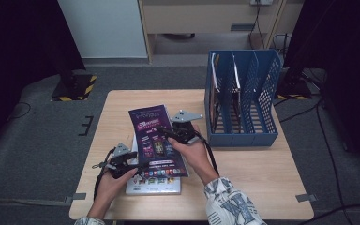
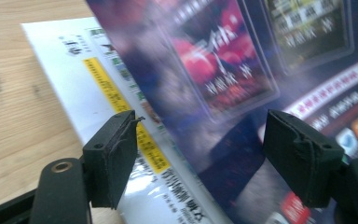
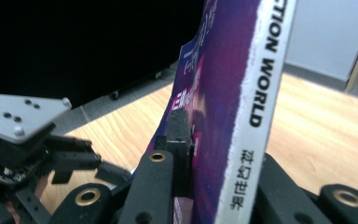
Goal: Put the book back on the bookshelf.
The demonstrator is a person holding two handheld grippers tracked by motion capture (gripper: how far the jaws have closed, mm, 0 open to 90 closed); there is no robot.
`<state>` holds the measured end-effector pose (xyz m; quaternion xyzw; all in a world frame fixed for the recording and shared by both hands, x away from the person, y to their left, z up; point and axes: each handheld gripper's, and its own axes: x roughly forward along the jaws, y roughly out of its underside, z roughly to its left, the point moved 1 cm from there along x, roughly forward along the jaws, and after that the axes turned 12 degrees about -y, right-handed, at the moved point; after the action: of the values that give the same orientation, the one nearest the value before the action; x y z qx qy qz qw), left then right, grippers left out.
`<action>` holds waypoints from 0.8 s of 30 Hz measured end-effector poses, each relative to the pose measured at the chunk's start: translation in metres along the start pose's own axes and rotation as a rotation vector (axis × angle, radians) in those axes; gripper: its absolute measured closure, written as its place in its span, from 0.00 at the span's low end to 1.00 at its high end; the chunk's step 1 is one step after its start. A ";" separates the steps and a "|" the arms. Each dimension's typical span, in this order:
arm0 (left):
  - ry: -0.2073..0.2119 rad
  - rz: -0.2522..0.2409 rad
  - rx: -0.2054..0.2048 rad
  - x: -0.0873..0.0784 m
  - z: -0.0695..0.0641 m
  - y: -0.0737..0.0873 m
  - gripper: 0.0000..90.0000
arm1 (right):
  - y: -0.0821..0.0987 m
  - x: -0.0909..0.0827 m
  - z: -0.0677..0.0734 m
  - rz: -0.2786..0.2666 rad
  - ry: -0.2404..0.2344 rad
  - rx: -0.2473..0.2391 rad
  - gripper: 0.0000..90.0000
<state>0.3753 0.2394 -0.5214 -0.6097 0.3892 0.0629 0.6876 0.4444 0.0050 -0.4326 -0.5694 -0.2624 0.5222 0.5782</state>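
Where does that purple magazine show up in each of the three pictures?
High view: purple magazine mid-table, between both hands.
Left gripper view: its cover fills the right, above the open jaws.
Right gripper view: its spine stands upright, clamped in the jaws.
Shared landmark: the wooden table.

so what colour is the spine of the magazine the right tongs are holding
White with black lettering, on a purple magazine; the right gripper view shows it best.
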 end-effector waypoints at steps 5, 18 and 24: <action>0.035 0.010 0.027 0.002 -0.004 -0.001 0.29 | -0.005 -0.003 0.004 -0.040 -0.019 -0.037 0.90; 0.032 -0.023 -0.016 -0.007 0.006 -0.003 0.56 | -0.016 -0.007 0.015 -0.123 -0.067 -0.067 0.92; 0.021 -0.021 -0.030 -0.011 0.007 -0.007 0.70 | -0.013 -0.007 0.018 -0.127 -0.077 -0.065 0.91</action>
<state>0.3746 0.2488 -0.5096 -0.6245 0.3890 0.0549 0.6750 0.4300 0.0083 -0.4146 -0.5495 -0.3368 0.4974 0.5807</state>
